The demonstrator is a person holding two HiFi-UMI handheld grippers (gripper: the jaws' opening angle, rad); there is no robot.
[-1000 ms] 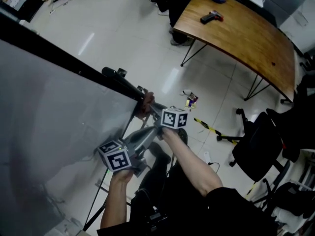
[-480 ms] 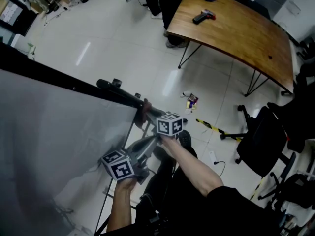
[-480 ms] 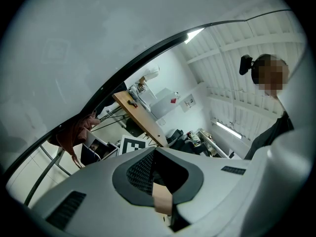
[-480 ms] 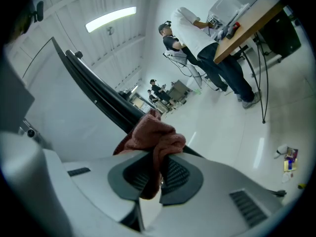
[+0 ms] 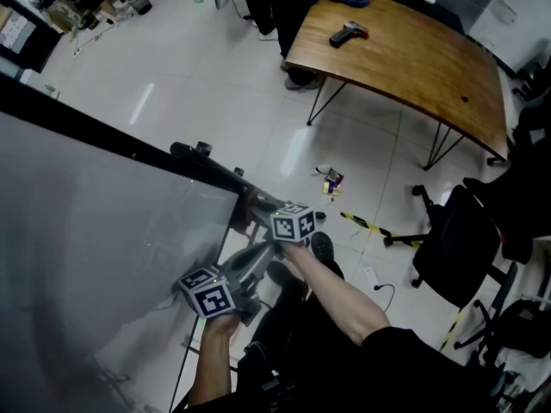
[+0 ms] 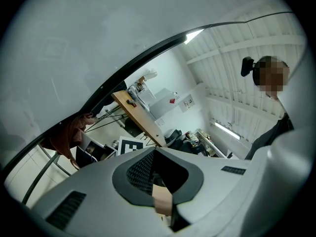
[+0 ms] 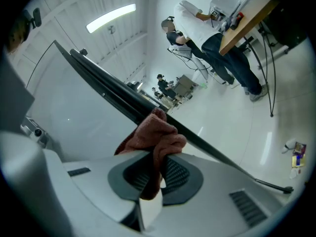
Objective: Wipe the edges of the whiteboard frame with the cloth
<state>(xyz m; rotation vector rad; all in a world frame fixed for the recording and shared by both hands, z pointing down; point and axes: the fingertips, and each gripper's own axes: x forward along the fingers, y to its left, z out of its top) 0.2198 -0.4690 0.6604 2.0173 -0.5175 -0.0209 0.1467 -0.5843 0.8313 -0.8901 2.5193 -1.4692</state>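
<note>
Fingers, right gripper [image 7: 159, 156]: closed on the cloth [image 7: 154, 132], a rust-red bunch bulging out past the tips
Fingers, left gripper [image 6: 155, 149]: tips together, nothing between them
Cloth, place: pressed against the black whiteboard frame [image 7: 113, 95], mid-picture in the right gripper view
Head view only: both grippers low in the centre, the right one's marker cube [image 5: 293, 224] above and right of the left one's; the cloth sits about where the frame's top bar meets its side bar; grey whiteboard [image 5: 86, 231] fills the left
Left gripper view only: the cloth from the other side, lower left, draped over the frame edge, with a wooden counter [image 6: 136, 115] beyond it
Right gripper view only: a person in a white top [image 7: 195, 26] standing at that counter, upper right
Writing: cubes carry black-and-white square markers; print on a small packet [image 5: 331, 179] on the floor is too small to read
</note>
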